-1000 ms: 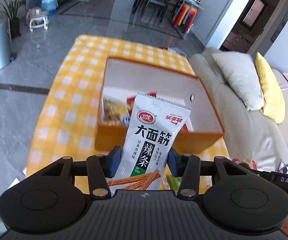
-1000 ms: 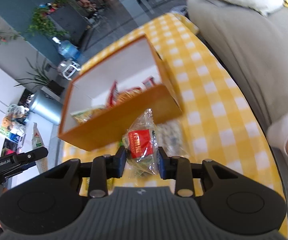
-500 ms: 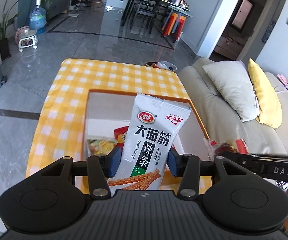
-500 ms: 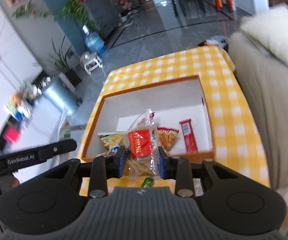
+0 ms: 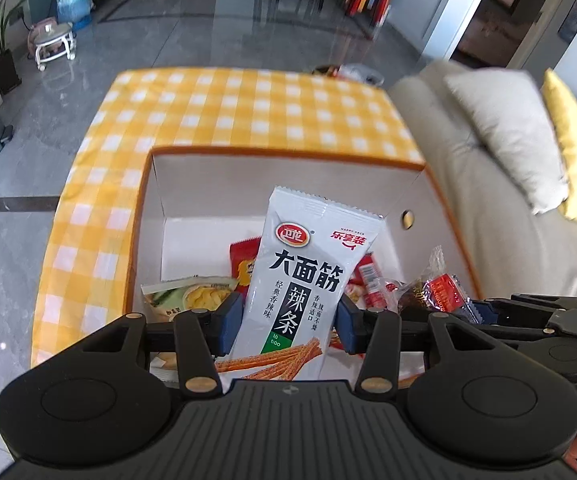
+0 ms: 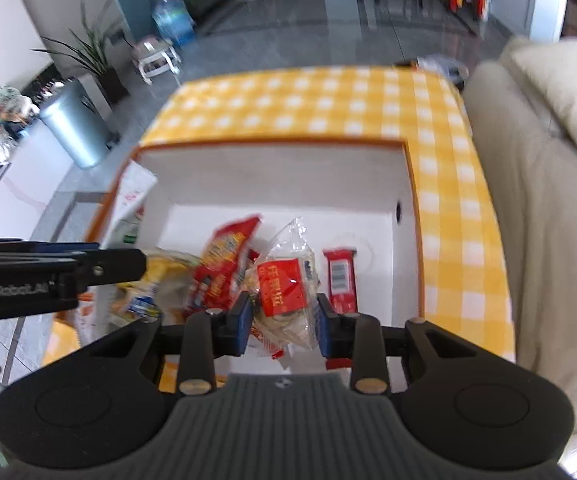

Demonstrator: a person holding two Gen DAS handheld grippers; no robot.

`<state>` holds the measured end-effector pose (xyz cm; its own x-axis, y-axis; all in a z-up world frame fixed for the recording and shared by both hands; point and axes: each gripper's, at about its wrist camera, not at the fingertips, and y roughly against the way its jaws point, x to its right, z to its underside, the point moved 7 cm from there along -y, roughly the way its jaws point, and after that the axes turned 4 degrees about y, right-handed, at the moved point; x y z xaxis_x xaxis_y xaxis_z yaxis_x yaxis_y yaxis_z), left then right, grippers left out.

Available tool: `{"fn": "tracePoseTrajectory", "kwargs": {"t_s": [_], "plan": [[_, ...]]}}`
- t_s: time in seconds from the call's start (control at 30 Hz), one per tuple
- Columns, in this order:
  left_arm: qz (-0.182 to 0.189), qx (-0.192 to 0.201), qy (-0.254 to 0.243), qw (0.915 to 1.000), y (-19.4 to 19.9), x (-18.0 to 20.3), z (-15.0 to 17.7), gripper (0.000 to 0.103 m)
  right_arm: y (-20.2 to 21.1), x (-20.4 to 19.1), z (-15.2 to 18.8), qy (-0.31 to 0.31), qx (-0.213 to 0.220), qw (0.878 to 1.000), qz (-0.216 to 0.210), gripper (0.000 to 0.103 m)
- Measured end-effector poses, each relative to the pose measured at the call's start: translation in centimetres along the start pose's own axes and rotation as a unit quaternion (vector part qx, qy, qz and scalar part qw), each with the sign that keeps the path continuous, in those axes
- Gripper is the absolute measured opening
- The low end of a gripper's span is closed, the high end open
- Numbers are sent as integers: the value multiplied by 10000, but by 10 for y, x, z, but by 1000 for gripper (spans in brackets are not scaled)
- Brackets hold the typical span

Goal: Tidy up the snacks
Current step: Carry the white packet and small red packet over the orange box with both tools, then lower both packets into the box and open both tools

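Left hand-held gripper (image 5: 289, 322) pinching white spicy-strip packet (image 5: 306, 280), right hand-held gripper (image 6: 284, 320) pinching clear pouch (image 6: 286, 288), both seemingly above orange-rimmed box (image 6: 272, 143)

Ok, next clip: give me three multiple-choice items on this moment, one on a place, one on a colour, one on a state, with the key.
1. Where is the white spicy-strip packet?
A. flat on the tablecloth
B. in the left gripper, above the orange box
C. on the sofa

2. What colour is the label on the clear packet in the right gripper?
A. red
B. blue
C. green

3. How is the box?
A. lidded
B. open, holding snacks
C. tipped over

Key: B, the pads clamp it over the box; A, red label shows between the pads; B, packets lie on its white floor.
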<state>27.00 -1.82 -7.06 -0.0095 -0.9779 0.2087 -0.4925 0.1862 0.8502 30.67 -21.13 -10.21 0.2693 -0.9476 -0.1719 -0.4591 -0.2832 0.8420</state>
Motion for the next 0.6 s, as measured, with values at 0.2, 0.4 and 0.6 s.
{"fn": "tracePoseTrajectory", "kwargs": {"t_s": [0.2,0.4,0.6], "plan": [[-269,-259,21,9993,-27,-4,-4,53,-32,3,6,-53,-227,9997,89,29],[-536,-398,-35,9978,-49,-8,-8,52,-53,-1,8,99,-399,9988,258,30],[-824,-540,-175,9950,-70,-9,-3,51,-64,4,13,61,-558,9979,335,30]]}}
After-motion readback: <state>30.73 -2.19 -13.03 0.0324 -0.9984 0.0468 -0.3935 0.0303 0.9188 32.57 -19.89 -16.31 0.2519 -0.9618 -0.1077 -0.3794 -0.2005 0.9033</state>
